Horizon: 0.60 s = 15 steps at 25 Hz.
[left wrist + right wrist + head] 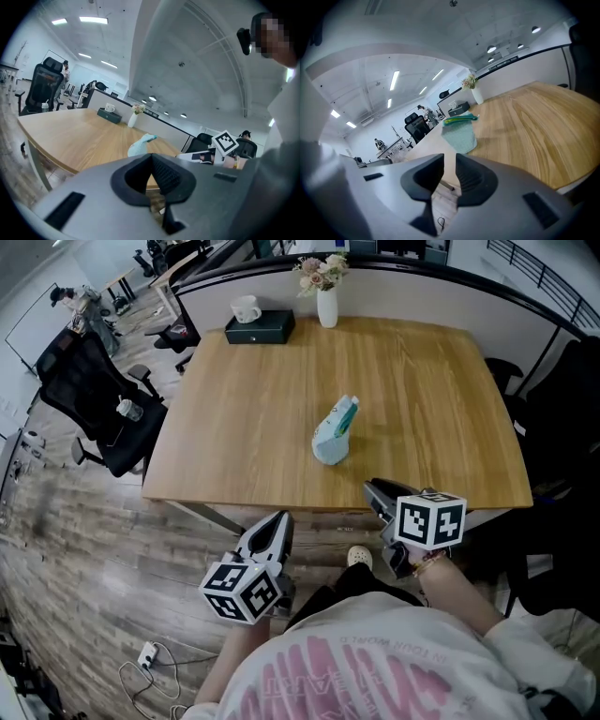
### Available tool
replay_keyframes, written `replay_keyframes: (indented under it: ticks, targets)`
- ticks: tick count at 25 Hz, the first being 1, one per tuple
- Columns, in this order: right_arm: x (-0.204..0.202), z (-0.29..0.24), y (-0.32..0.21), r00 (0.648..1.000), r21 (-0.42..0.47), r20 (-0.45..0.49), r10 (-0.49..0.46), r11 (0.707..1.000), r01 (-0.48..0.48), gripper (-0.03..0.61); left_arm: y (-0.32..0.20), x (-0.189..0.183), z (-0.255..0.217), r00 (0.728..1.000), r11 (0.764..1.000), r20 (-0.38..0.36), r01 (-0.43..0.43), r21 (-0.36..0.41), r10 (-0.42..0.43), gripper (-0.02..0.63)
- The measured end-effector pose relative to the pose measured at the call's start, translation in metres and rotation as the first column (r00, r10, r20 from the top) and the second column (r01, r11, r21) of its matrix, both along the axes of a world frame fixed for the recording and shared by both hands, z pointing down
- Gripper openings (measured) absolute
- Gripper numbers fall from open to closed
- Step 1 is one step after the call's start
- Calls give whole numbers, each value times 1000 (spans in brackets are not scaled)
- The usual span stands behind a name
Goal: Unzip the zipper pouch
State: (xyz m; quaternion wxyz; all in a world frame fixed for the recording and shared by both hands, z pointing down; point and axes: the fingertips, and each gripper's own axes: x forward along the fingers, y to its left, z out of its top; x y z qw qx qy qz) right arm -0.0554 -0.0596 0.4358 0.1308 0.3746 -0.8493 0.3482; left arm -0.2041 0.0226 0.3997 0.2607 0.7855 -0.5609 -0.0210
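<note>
We are holding the left gripper [278, 521] short of the near edge of the worktop [253, 418], its fingers [165, 174] pressed together on nothing; we are judging that they need parting before they can pin any cloth. Ahead, the pale teal zipper pouch [331, 437] is resting near the middle of the worktop, well apart from both tools, its green zipper [348, 412] running along the far end. On the right, we are carrying the right gripper [375, 491] with fingers [472, 174] standing apart and empty. We are aiming to steady the pouch body with the left while the right is pinching the pull, which we cannot make out yet, and drawing along the zip line, not upward
</note>
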Motion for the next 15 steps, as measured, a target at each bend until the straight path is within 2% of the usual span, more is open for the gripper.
replay_keyframes:
  ticks: [4,7,13,15]
  targets:
    - [-4,-3,34,999,-6,33,1,1000,-1,52,25,8,1,1000,1000,-7,-18,-1,18,3]
    - [-4,-23,52,996,30,91,-17,999,15,-1,39,13,-14,1000,999,12,-9,44,8,3]
    - [5,-72,73,974,135,221,-43,991,13,-4,55,23,-49,998,992,51,16,124,-23,3]
    - [12,-81,75,971,164,235,-34,986,-6,-5,55,28,-56,998,991,61,11,135,-19,3]
